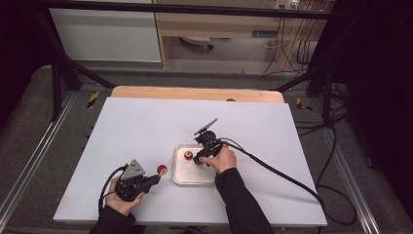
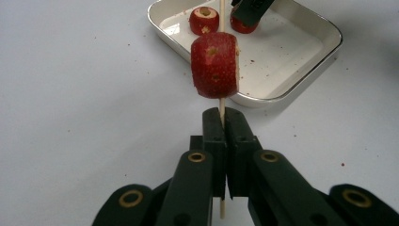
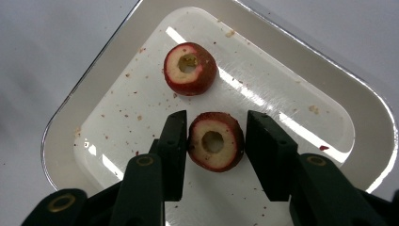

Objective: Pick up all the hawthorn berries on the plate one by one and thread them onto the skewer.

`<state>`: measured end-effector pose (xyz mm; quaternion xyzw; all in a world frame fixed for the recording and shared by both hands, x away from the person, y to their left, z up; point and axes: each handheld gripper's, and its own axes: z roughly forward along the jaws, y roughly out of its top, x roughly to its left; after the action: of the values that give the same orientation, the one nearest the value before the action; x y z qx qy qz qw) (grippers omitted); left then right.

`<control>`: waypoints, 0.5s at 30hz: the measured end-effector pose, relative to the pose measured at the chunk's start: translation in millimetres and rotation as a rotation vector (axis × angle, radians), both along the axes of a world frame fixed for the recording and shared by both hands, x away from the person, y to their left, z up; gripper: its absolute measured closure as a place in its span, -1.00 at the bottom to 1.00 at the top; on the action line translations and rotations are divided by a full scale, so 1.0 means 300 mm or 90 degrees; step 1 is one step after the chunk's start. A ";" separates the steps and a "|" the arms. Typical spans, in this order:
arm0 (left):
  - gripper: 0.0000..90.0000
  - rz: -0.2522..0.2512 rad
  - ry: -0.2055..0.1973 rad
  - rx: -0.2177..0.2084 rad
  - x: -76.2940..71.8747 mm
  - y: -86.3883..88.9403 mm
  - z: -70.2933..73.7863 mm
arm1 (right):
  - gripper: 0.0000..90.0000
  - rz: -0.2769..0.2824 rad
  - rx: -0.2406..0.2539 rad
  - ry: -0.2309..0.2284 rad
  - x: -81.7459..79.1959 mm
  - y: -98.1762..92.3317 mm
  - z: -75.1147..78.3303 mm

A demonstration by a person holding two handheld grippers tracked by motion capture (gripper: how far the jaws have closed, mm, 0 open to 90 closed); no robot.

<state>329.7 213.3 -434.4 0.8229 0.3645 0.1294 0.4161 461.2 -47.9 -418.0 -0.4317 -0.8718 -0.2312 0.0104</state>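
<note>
**Mia:** High view first. What lies around the hands on the white tabletop (image 1: 146, 126)?

**Ben:** A shiny metal tray (image 1: 181, 178) sits near the middle. One red fruit piece (image 1: 188, 155) rests in it at the tray's ten o'clock, just beside the right gripper (image 1: 198, 159). Red crumbs dot the tray.

**Mia:** Is anything in the way?

**Ben:** No. The cored fruit piece (image 3: 215, 141) lies flat between the right gripper's fingers (image 3: 173, 141). The left finger touches it; the right one looks a little apart.

**Mia:** And the left gripper (image 2: 225, 123)?

**Ben:** Its fingers are pressed together, pinching a thin wooden stick (image 2: 221, 107). A red fruit chunk (image 2: 215, 65) is stuck on it, at nine o'clock from the tray.

**Mia:** The hands?

**Ben:** The right hand (image 1: 223, 158) reaches over the tray, gripper pointing down. The left hand (image 1: 122, 195) rests low, gripper level.
</note>
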 end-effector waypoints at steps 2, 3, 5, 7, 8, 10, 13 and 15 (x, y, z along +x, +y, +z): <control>0.96 0.000 0.000 0.001 0.000 -0.001 0.000 | 0.35 -0.006 0.001 0.004 0.000 0.000 0.000; 0.96 -0.001 0.000 0.001 0.000 -0.001 0.000 | 0.35 -0.009 0.001 0.006 0.000 0.001 0.000; 0.96 0.000 -0.001 0.000 0.000 0.000 0.000 | 0.36 -0.010 0.001 0.007 0.001 0.000 0.000; 0.96 -0.001 -0.001 0.001 0.000 0.000 0.000 | 0.36 -0.012 0.001 0.008 0.001 0.000 0.000; 0.96 -0.001 -0.001 0.001 0.000 0.000 0.000 | 0.36 -0.014 0.001 0.007 0.001 0.000 0.001; 0.96 0.000 -0.002 0.000 -0.001 0.000 0.001 | 0.37 -0.015 0.007 0.003 -0.002 -0.003 0.008; 0.96 0.001 -0.003 0.000 -0.002 -0.001 0.002 | 0.37 -0.013 0.021 -0.001 -0.013 -0.008 0.024; 0.96 0.000 -0.003 0.000 -0.003 -0.001 0.002 | 0.37 -0.014 0.030 -0.004 -0.023 -0.011 0.035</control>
<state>328.8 212.9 -433.7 0.8226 0.3636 0.1319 0.4168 454.4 -51.1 -407.4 -0.4398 -0.8616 -0.2530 0.0150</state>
